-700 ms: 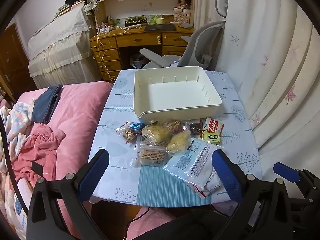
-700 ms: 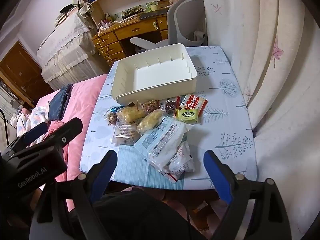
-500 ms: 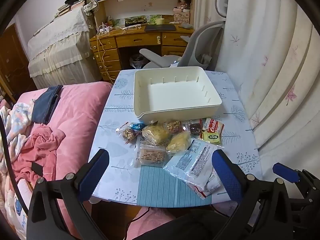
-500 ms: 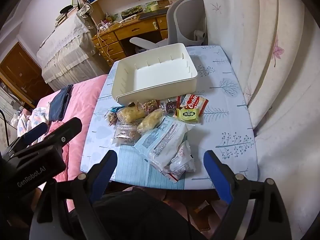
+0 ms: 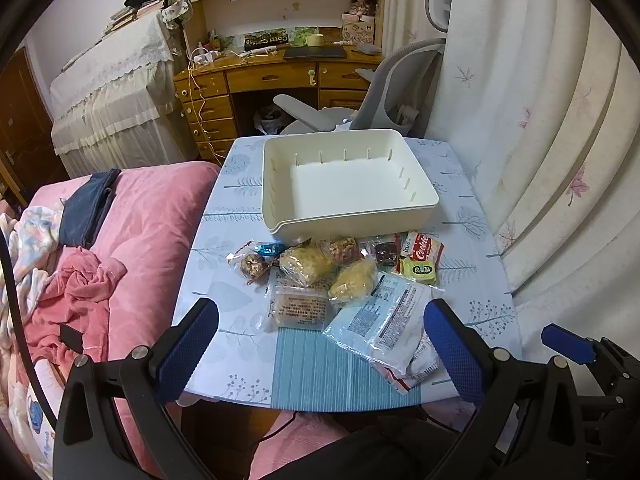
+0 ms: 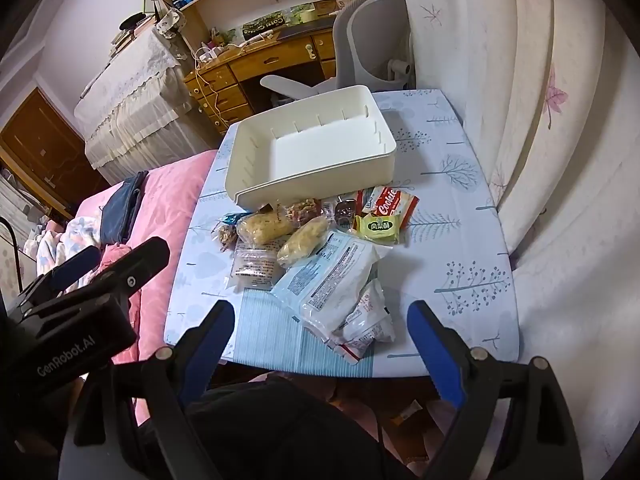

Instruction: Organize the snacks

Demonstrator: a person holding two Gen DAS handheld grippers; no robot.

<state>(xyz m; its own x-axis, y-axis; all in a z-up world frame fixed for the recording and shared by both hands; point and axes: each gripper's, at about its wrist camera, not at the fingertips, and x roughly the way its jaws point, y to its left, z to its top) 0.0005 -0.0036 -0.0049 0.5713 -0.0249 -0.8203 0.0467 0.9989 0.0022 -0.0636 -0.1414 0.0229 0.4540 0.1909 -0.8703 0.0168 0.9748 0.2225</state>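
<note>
**Hovering over a snack pile with both grabbers wide open**

Looking down from both wrist cams at a small table [image 5: 460, 208] with a pale blue tree-print cloth. At the far end sits a white bin [image 5: 416, 196], nothing in it, slotted ribs along the inside walls. All the snacks are bunched on the cloth just in front of it, none inside.

Readable stuff first: a red and white pack that says "Cookie" [image 5: 424, 249] [image 6: 394, 205], and touching it a small yellow-green packet [image 5: 419, 271] [image 6: 378, 227] with characters I can't make out. Nearest the grippers is a big light blue bag [image 5: 384, 318] [image 6: 326, 276] lying label-side down, covered in fine print too small to read, with another white wrapper poking out under it. Two clear-wrapped yellowish buns [image 5: 306, 262] sit mid-pile, a clear pack with a brownish cake [image 5: 300, 306] left of the blue bag, plus a few little nut-type sweets by the bin's front wall.

The left gripper [image 5: 320, 344] is spread fully apart, nothing between the blue pads, above the near table edge. The right gripper [image 6: 320, 344] is also released and holding nothing. In the right cam, the left tool's body shows "GenRobot.AI" [image 6: 66, 354] in white letters.

Pink bedding [image 5: 132, 240] runs along the table's left side, curtain [image 5: 540, 120] on the right
</note>
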